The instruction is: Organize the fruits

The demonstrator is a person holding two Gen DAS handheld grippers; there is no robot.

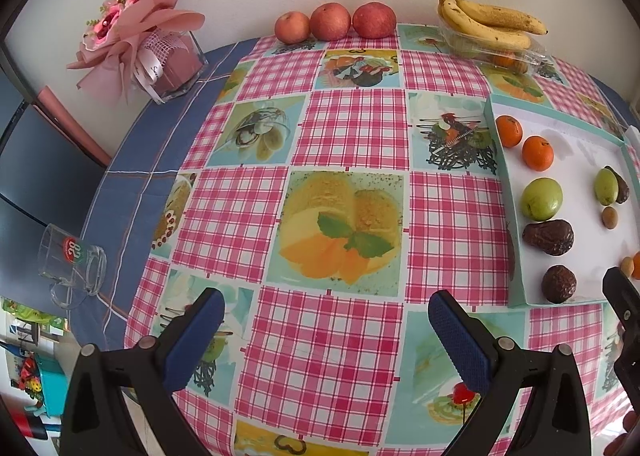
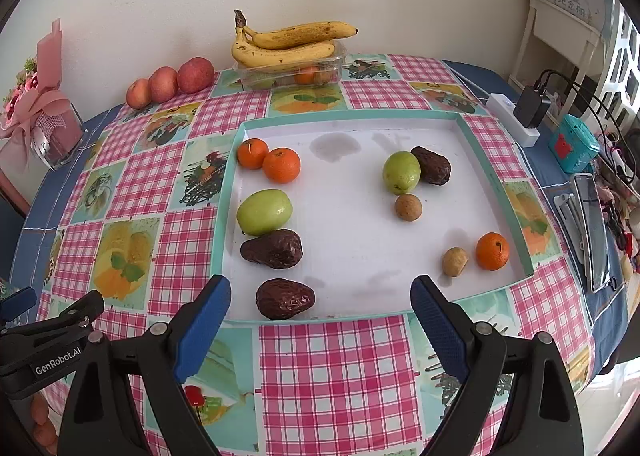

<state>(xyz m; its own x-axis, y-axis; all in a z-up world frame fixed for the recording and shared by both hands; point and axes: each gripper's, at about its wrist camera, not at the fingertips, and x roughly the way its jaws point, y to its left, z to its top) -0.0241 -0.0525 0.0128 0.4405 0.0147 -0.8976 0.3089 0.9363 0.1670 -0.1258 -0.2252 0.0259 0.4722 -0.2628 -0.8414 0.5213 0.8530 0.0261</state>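
Partly hidden orange (image 2: 306,76) under bananas (image 2: 288,44), clear tub (image 2: 338,56), contents blurred

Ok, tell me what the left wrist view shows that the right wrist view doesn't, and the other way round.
Left wrist only: a glass mug lying on its side on the blue cloth, and the left gripper's open, empty jaws.

Right wrist only: the tray's right side with a lone orange, a phone, a charger, and the right gripper's open, empty jaws.

Both: the bananas on a clear box, three apples, the bouquet, and the tray with its left-hand fruits.
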